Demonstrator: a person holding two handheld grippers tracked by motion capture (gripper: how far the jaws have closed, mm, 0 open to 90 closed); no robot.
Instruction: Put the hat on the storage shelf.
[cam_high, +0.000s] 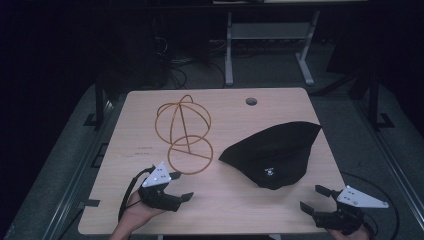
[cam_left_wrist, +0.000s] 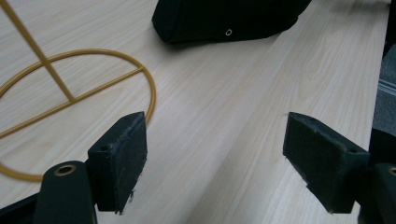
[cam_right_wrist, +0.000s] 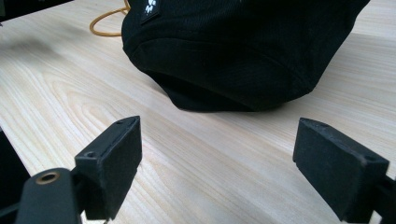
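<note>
Surface: a pale wood-grain surface (cam_high: 235, 200) lies in front of you, lit against a dark room, with a small round hole (cam_high: 251, 101) near its far edge.

Cap: a black cap (cam_high: 274, 152) lies on the right half of the surface, flattened, one pointed end reaching toward the far right corner. A small white mark (cam_high: 269, 171) shows on its near side.

Wire frame: a yellow wire frame (cam_high: 184, 132) sits on the left half, a dome of thin hoops rising on a stem from a flat ring that rests on the surface. It stands apart from the cap, with bare wood between them.

Left gripper: your left gripper (cam_high: 182, 186) rests at the near left, just beside the near rim of the wire ring. In the left gripper view its jaws stand wide apart and hold nothing; bare wood shows between them, the ring (cam_left_wrist: 74, 100) lies ahead on the left and the cap (cam_left_wrist: 229, 18) farther ahead.

Right gripper: your right gripper (cam_high: 312, 198) sits at the near right corner, near the cap's near edge but not touching it. In the right gripper view its jaws are spread wide and empty, and the cap (cam_right_wrist: 243, 51) lies close ahead of them.
</note>
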